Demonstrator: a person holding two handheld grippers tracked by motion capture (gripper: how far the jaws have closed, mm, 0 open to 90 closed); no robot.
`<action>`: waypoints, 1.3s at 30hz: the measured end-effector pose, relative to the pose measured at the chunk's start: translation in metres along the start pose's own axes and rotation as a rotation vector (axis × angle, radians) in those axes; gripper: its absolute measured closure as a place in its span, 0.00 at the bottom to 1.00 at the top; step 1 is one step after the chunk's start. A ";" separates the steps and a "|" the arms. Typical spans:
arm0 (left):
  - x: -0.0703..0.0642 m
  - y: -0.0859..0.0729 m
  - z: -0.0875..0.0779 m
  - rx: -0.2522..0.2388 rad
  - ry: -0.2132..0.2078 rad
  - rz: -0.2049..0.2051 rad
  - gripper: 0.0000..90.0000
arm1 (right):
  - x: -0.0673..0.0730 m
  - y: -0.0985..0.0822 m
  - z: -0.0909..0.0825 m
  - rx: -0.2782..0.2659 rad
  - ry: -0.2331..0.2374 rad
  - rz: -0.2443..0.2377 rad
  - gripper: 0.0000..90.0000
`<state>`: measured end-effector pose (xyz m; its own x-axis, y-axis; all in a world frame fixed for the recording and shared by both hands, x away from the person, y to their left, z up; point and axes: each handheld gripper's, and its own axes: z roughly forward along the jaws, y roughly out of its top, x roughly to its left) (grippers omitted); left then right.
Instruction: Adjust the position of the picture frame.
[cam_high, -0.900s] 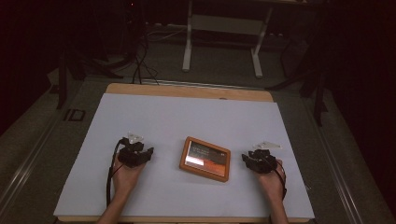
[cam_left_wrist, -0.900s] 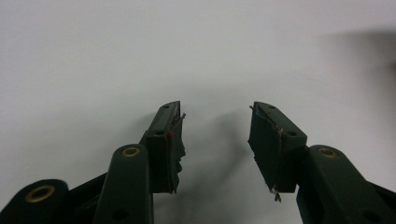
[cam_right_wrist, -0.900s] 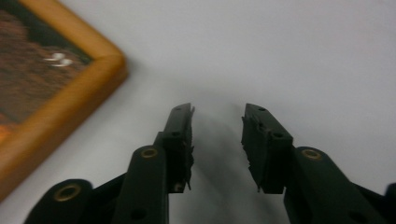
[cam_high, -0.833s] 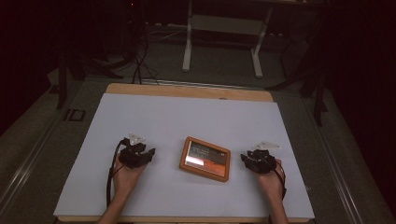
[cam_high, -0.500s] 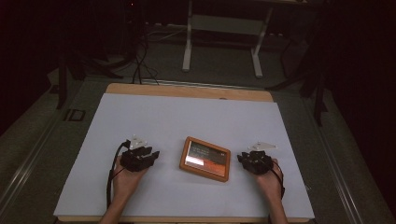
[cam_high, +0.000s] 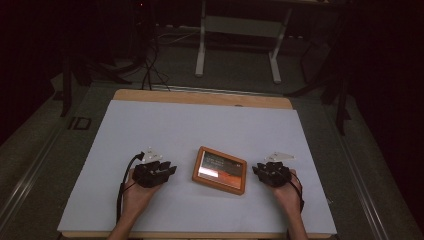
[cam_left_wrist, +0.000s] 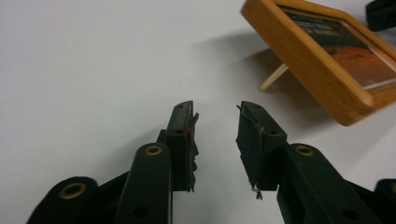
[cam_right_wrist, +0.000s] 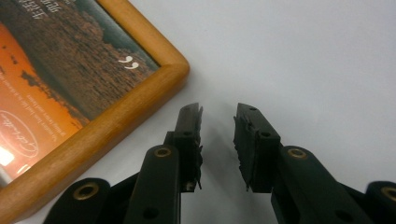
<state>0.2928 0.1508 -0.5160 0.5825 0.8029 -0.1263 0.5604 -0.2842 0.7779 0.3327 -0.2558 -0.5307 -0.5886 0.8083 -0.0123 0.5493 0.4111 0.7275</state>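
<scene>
One picture frame (cam_high: 220, 169) (wooden) | two tools, left tool (cam_high: 170, 169), right tool (cam_high: 256, 170) | both gaping, empty

A white-topped table (cam_high: 200, 130) with a wooden edge stands lit in a dark room; behind it, a pale metal stand (cam_high: 237, 45) and cables (cam_high: 150, 70) on grey floor

One wooden picture frame (cam_high: 220, 169) on one white table (cam_high: 200, 130) — two grippers — left gripper (cam_high: 170, 170), right gripper (cam_high: 256, 171).

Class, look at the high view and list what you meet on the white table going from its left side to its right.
left gripper → wooden picture frame → right gripper
</scene>
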 end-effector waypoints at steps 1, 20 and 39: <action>-0.001 0.000 0.000 0.001 -0.003 0.005 0.75 | 0.001 0.000 0.000 0.000 0.001 -0.004 0.78; -0.035 0.009 -0.005 -0.016 -0.149 0.151 1.00 | 0.003 0.019 -0.003 -0.052 0.028 -0.015 1.00; -0.069 0.006 0.017 0.037 -0.203 0.253 1.00 | 0.002 0.050 0.034 -0.039 0.088 -0.018 1.00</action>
<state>0.2657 0.0849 -0.5130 0.8097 0.5843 -0.0548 0.4015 -0.4834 0.7779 0.3792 -0.2190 -0.5172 -0.6490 0.7601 0.0332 0.5158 0.4075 0.7536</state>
